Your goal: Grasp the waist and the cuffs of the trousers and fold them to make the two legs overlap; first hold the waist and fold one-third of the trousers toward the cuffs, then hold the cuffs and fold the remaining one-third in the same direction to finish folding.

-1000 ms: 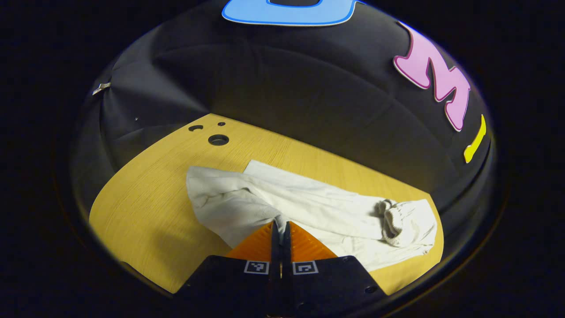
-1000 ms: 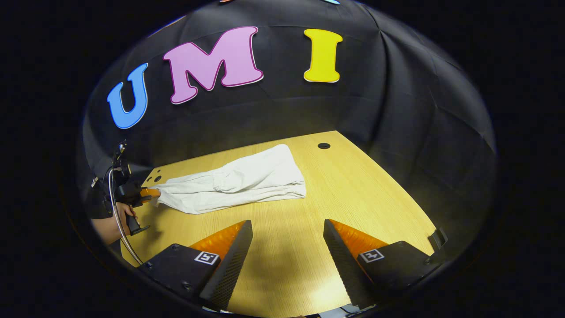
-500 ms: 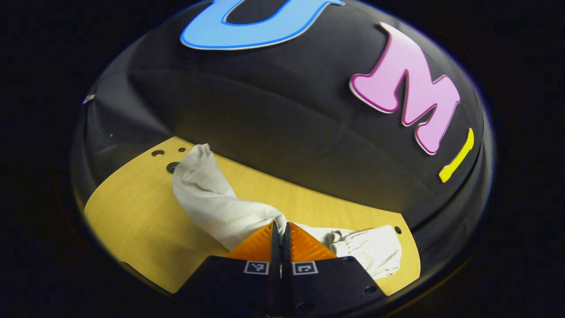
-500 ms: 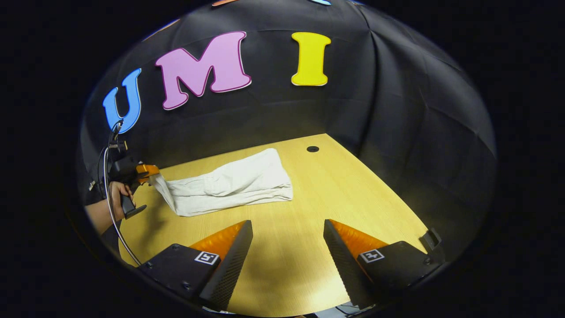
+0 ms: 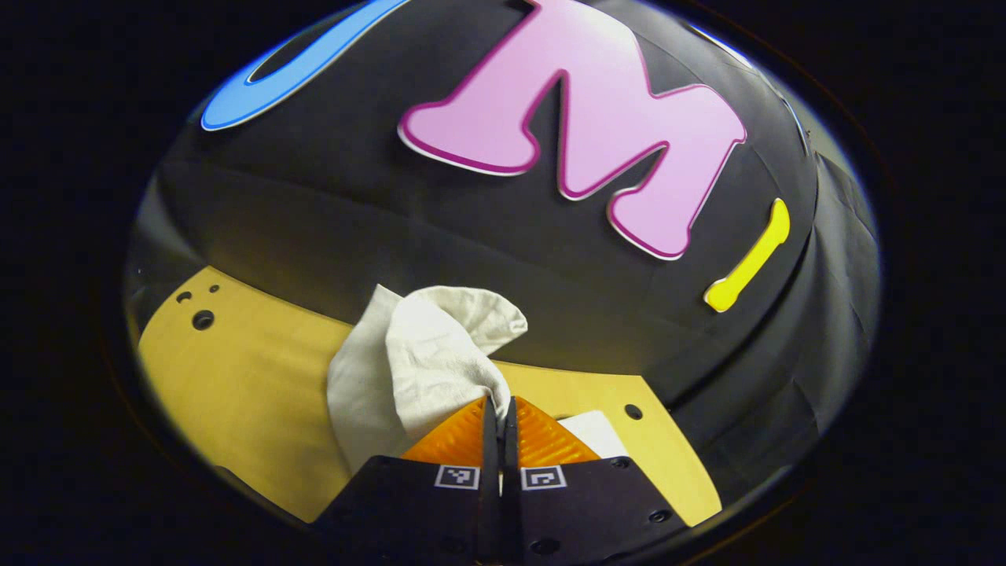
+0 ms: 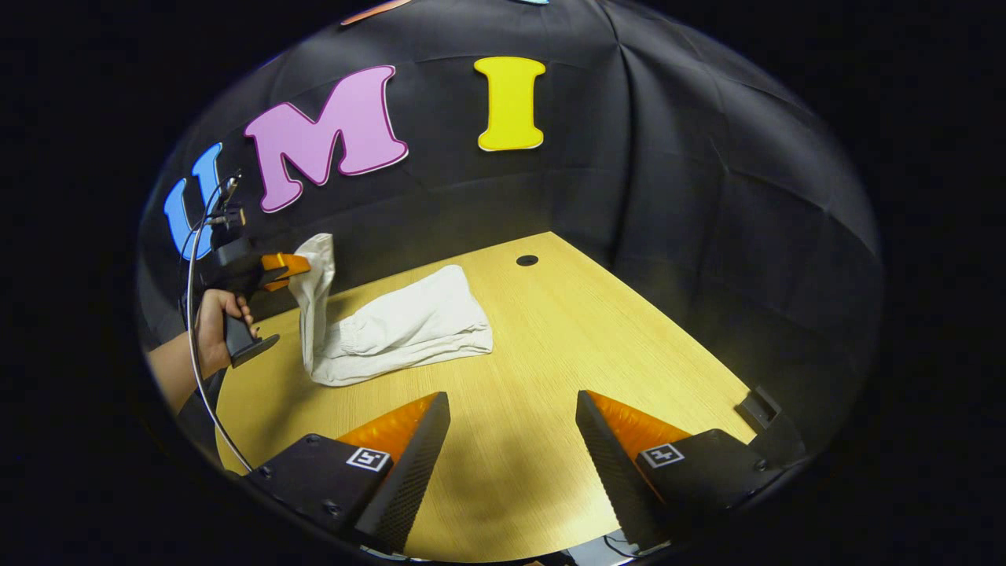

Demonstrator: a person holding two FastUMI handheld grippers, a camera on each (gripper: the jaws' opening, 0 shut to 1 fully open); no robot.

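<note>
White trousers [image 6: 401, 330] lie on the wooden table [image 6: 566, 346], part folded. My left gripper [image 5: 499, 405] is shut on one end of the trousers [image 5: 416, 365], and that end hangs up off the table. In the right gripper view the left gripper [image 6: 295, 265] shows at the far left, held by a hand [image 6: 216, 314], with the cloth draping down from it. My right gripper [image 6: 511, 405] stands open over bare table near the front edge, apart from the trousers, nothing between its fingers.
A round hole [image 6: 527, 260] sits in the table's far corner. Several small holes [image 5: 203, 319] mark the far left of the table [image 5: 236, 385] in the left gripper view. A cable [image 6: 196, 346] trails from the left gripper. A dark clamp [image 6: 758, 409] sits on the right table edge.
My left gripper has risen and swung toward the trousers' other end, lifting the held end off the table. The right gripper has stayed open and nearly still.
</note>
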